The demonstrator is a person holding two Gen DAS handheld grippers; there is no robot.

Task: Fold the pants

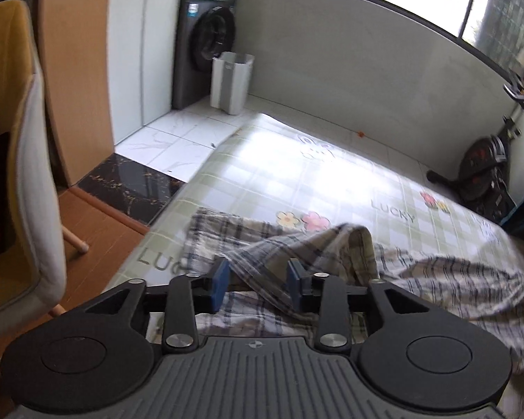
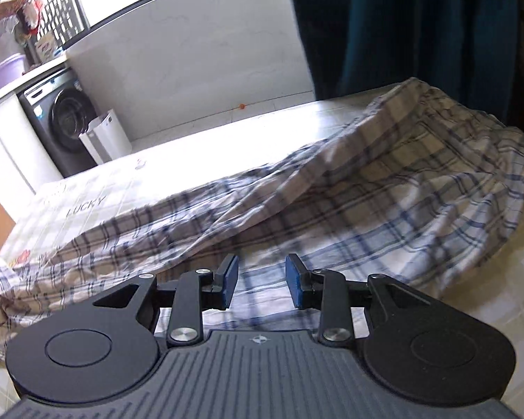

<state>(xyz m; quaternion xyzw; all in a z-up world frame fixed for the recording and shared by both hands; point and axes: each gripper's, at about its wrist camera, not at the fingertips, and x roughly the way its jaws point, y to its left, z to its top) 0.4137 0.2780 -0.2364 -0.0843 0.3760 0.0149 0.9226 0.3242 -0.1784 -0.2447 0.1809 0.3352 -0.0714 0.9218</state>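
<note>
Plaid pants point(image 1: 436, 279) lie rumpled across a table covered by a green checked cloth point(image 1: 297, 181). My left gripper point(image 1: 256, 284) hovers over their left end with its jaws apart. A raised fold of the fabric runs between the blue pads point(image 1: 220, 286), and neither pad presses on it. In the right wrist view the pants point(image 2: 366, 181) slope up to a bunched heap at the far right. My right gripper point(image 2: 262, 281) is open just above the flat near layer of fabric, holding nothing.
A yellow and white chair point(image 1: 24, 174) stands close at the left, beside the table's left edge. On the floor beyond are a washing machine point(image 1: 206, 45), a white bin point(image 1: 230, 80) and dark exercise gear point(image 1: 485, 167). A dark curtain point(image 2: 401, 17) hangs behind the table's right end.
</note>
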